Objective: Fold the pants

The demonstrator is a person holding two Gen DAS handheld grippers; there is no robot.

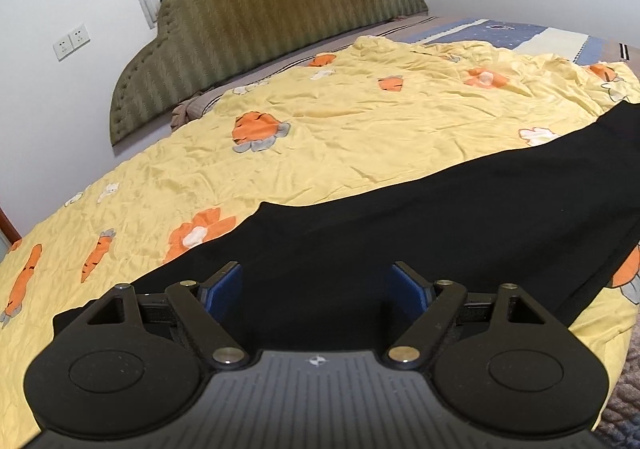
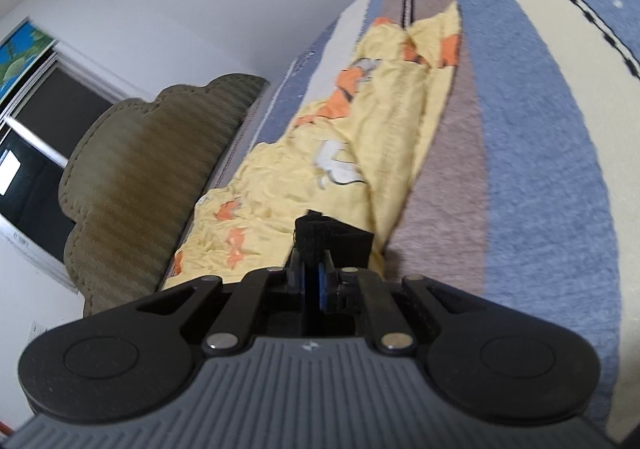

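Black pants [image 1: 420, 217] lie spread across a yellow carrot-print quilt [image 1: 320, 129] on the bed, running from the near left to the far right. My left gripper [image 1: 316, 285] is open and hovers over the near part of the pants, its blue pads wide apart. My right gripper [image 2: 314, 269] is shut on a folded edge of the black pants [image 2: 332, 237], which sticks out beyond the fingers. The right wrist view is tilted, and the rest of the pants is hidden there.
An olive padded headboard [image 1: 272, 21] stands at the back against a white wall. A striped blue, brown and cream bedspread [image 2: 540, 129] lies under the quilt. The bed's edge and a dark carpet [image 1: 628, 389] are at the right.
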